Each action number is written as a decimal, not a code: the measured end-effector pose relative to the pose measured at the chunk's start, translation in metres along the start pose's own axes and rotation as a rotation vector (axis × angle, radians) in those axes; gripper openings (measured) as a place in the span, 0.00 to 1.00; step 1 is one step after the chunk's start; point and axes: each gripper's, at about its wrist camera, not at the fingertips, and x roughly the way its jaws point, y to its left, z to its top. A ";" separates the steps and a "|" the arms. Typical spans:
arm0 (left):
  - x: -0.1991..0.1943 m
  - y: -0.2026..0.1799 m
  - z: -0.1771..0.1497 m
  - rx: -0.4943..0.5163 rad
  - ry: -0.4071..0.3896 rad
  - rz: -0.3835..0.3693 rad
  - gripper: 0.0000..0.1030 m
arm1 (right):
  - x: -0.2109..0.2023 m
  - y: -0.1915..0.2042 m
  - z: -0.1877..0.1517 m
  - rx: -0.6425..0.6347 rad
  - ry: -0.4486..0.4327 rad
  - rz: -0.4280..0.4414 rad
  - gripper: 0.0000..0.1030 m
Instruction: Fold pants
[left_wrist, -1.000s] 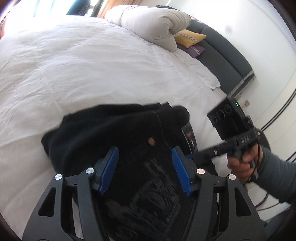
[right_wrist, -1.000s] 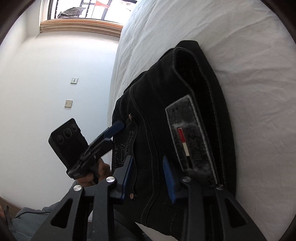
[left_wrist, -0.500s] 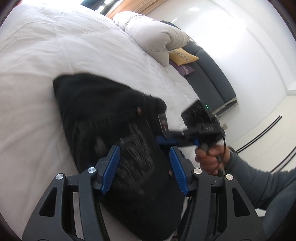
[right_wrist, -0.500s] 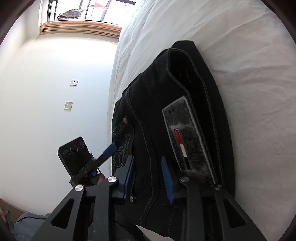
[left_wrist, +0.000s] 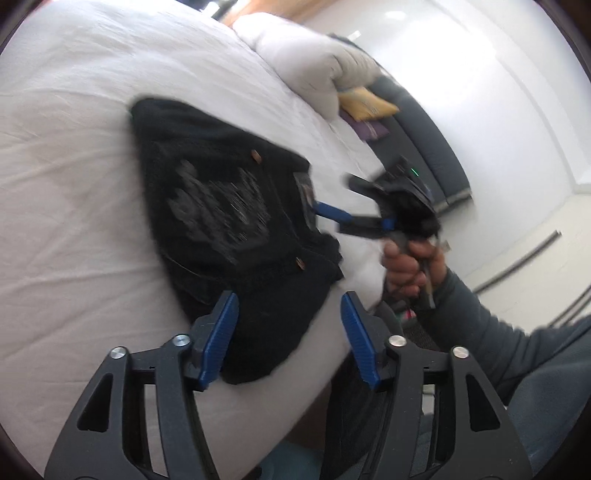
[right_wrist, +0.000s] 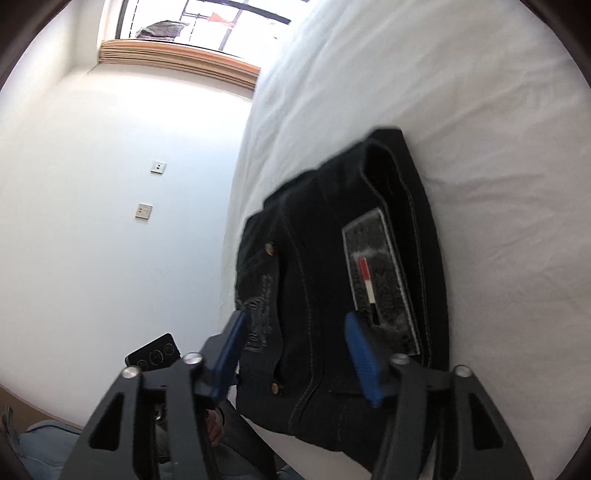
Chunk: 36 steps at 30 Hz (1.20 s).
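1. Pants (left_wrist: 229, 221): black denim, lying as a compact folded bundle on the white bed (left_wrist: 74, 184), near its edge. Back pocket print and waistband patch (right_wrist: 380, 277) face up.
2. Progress, judged: folding looks essentially done. The bundle is squared off, with no loose leg trailing out. What may remain is a last tidy-up of the edges, or nothing.
3. Left hand-held gripper (left_wrist: 288, 332): jaws opening, blue pads spread wide. The near corner of the bundle sits between them, but the pads do not press on it; nothing held.
4. Right hand-held gripper (right_wrist: 295, 362): jaws opening too, pads well apart. The waistband end of the pants lies between and below them; no grip visible.
5. Pose: both point forward and somewhat down over the bed edge. In the left wrist view the right hand (left_wrist: 410, 266) is wrapped round its handle, with a grey sleeve behind it, and that gripper's tips are at the patch side of the bundle. This view is motion-blurred.
6. Pillows (left_wrist: 314, 66) lie well apart at the head of the bed.
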 end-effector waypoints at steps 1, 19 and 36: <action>-0.007 0.005 0.004 -0.020 -0.041 0.039 0.75 | -0.014 0.005 0.001 -0.025 -0.041 -0.009 0.74; 0.065 0.023 0.048 -0.145 0.102 0.310 0.59 | 0.001 -0.040 0.022 -0.005 0.064 -0.198 0.57; 0.044 -0.029 0.076 -0.085 0.027 0.363 0.24 | -0.004 0.043 0.019 -0.258 0.027 -0.447 0.18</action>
